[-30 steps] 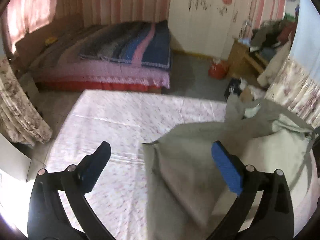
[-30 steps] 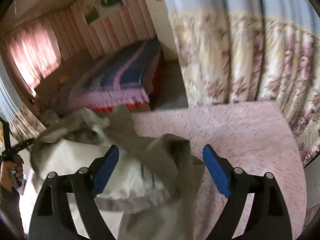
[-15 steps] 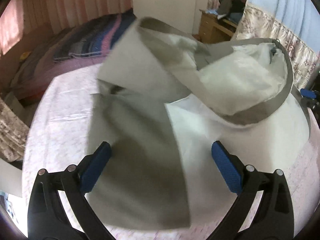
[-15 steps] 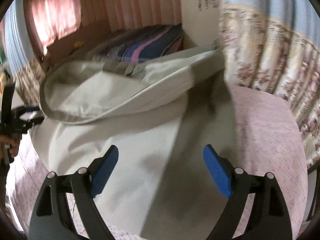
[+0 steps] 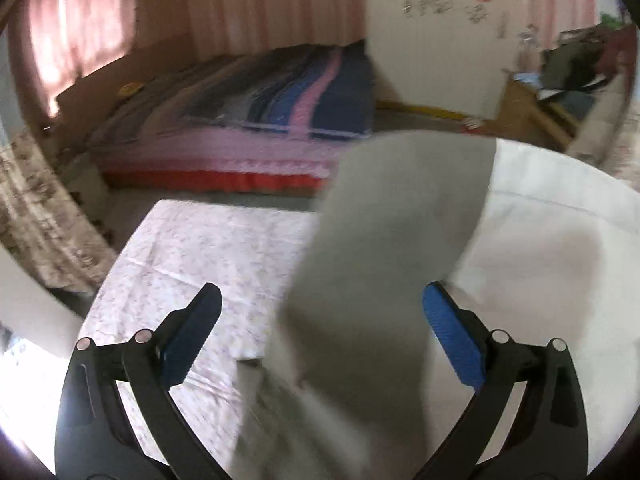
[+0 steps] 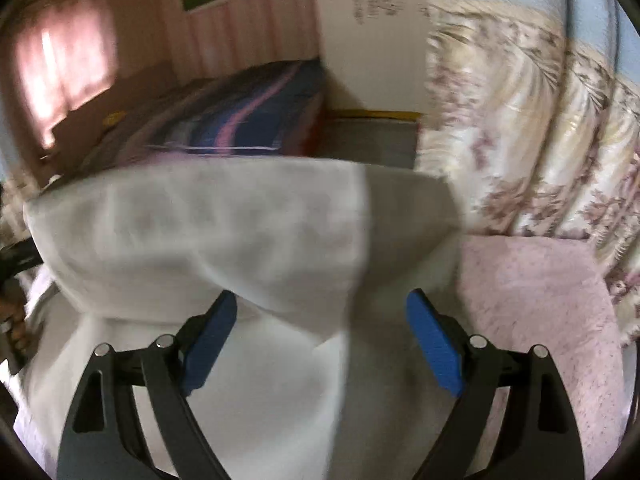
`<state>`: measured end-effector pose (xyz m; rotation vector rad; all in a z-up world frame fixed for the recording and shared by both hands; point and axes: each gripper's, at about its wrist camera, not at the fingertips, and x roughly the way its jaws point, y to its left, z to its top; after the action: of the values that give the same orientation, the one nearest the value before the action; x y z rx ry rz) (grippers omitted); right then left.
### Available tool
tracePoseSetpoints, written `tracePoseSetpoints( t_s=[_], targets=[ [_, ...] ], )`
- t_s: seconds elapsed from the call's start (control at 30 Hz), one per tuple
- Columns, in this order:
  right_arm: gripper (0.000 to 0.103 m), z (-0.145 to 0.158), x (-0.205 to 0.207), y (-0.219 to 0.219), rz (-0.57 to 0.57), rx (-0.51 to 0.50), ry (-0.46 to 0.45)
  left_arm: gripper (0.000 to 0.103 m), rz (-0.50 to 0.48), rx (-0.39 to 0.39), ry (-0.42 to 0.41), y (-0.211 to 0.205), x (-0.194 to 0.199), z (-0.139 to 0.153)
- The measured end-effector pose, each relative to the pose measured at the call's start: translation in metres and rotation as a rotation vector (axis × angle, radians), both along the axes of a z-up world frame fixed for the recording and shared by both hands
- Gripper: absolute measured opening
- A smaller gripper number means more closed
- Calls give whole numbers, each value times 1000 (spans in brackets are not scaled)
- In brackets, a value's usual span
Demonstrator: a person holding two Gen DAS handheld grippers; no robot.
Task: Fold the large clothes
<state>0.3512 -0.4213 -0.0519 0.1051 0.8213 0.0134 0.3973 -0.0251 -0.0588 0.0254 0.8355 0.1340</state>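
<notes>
The left tongs (image 5: 322,330) are seen from their own wrist view with the two black arms spread wide and the blue pads (image 5: 454,338) set well apart, nothing being pressed between them. They are angled downward. The right tongs (image 6: 322,342) are likewise held wide, with their blue pads (image 6: 434,346) far apart and no pinch made; they too are pointed downward at a slant. At the left edge of the right wrist view, part of the person's left hand (image 6: 14,320) is glimpsed, its fingers curled around a dark handle. Both views are blurred.
</notes>
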Motion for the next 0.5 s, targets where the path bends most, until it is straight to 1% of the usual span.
tracePoseSetpoints(
  t_s=[0.07, 0.13, 0.23, 0.3, 0.33, 0.37, 0.4, 0.47, 0.5],
  targets=[
    [87, -8, 7, -15, -66, 8, 28, 100, 19, 37, 10, 3, 5, -11],
    [87, -5, 0, -20, -86, 38, 3, 100, 30, 41, 28, 4, 6, -18],
    [87, 18, -21, -11, -75, 54, -69, 100, 10, 17, -22, -2, -8, -2],
    [88, 33, -29, 3, -50, 86, -91, 100, -34, -47, -67, -16, -24, 22],
    [89, 42, -36, 14, -36, 104, -112, 100, -67, -75, -97, -30, -34, 36],
    [94, 48, -38, 23, -20, 113, -127, 100, -98, -96, -113, -37, -42, 44],
    [94, 52, -40, 35, -11, 122, -139, 100, -140, -140, -134, -54, -54, 52],
    [94, 52, -38, 61, 4, 134, -138, 100, -206, -203, -126, -84, -66, 55],
    [94, 47, -34, 74, -3, 122, -127, 100, -205, -199, -126, -99, -70, 52]
  ],
)
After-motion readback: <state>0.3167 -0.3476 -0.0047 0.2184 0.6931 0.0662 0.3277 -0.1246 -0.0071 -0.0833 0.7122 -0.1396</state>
